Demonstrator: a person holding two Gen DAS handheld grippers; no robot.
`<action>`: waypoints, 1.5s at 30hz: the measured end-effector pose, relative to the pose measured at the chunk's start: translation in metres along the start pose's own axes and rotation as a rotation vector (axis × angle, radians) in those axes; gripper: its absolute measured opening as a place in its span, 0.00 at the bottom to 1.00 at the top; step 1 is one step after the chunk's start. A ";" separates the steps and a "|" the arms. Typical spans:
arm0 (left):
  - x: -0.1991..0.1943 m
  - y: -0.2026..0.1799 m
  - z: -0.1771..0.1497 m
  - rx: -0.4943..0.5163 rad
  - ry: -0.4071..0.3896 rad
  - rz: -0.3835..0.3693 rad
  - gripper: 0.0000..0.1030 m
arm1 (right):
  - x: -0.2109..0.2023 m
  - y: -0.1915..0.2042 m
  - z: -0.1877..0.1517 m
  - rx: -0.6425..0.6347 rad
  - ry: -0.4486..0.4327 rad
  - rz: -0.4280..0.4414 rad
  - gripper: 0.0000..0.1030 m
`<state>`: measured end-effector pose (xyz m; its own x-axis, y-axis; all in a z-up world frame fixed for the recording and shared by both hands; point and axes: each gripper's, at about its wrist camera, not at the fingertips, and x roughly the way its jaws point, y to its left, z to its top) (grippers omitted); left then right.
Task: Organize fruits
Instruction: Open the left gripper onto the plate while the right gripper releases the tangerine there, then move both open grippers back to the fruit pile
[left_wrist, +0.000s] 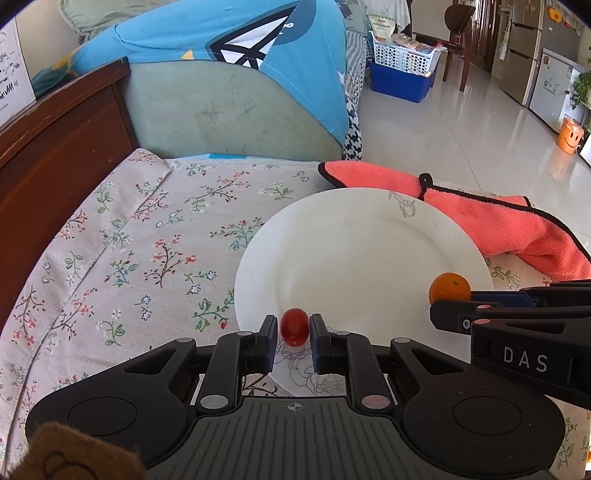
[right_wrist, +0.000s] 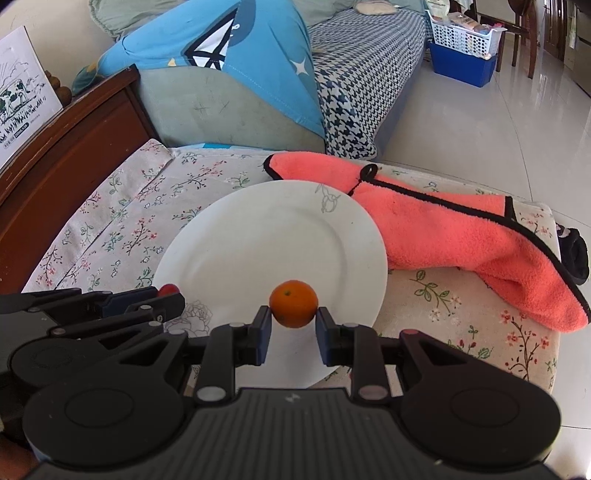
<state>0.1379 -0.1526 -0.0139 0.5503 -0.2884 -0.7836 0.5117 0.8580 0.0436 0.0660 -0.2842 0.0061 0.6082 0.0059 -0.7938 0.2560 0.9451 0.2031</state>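
Note:
A white plate (left_wrist: 362, 236) lies on the flowered tablecloth; it also shows in the right wrist view (right_wrist: 266, 236). My left gripper (left_wrist: 293, 330) has a red cherry tomato (left_wrist: 294, 327) between its fingertips over the plate's near rim; small gaps show beside the tomato. My right gripper (right_wrist: 293, 319) is shut on a small orange (right_wrist: 293, 303) above the plate's near right part. The orange (left_wrist: 449, 288) and right gripper (left_wrist: 461, 308) show at the right in the left wrist view. The tomato (right_wrist: 168, 289) peeks above the left gripper (right_wrist: 173, 299) in the right wrist view.
A coral towel (right_wrist: 461, 229) with black trim lies behind and right of the plate, also in the left wrist view (left_wrist: 480, 214). A sofa with a blue cushion (left_wrist: 221, 44) stands behind the table. A wooden board (left_wrist: 55, 147) runs along the left. Tiled floor (left_wrist: 461, 129) lies right.

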 end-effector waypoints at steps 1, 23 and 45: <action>0.001 0.000 0.001 -0.002 0.003 0.002 0.16 | 0.001 -0.001 0.001 0.004 0.002 -0.002 0.25; -0.033 -0.003 0.000 0.038 -0.052 0.069 0.62 | -0.019 -0.007 0.006 0.071 -0.037 0.033 0.28; -0.100 0.058 -0.078 -0.139 0.018 0.074 0.69 | -0.057 0.031 -0.073 0.003 0.038 0.187 0.30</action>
<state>0.0611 -0.0407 0.0187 0.5707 -0.2161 -0.7922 0.3734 0.9276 0.0159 -0.0158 -0.2309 0.0156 0.6167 0.1937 -0.7630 0.1435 0.9254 0.3509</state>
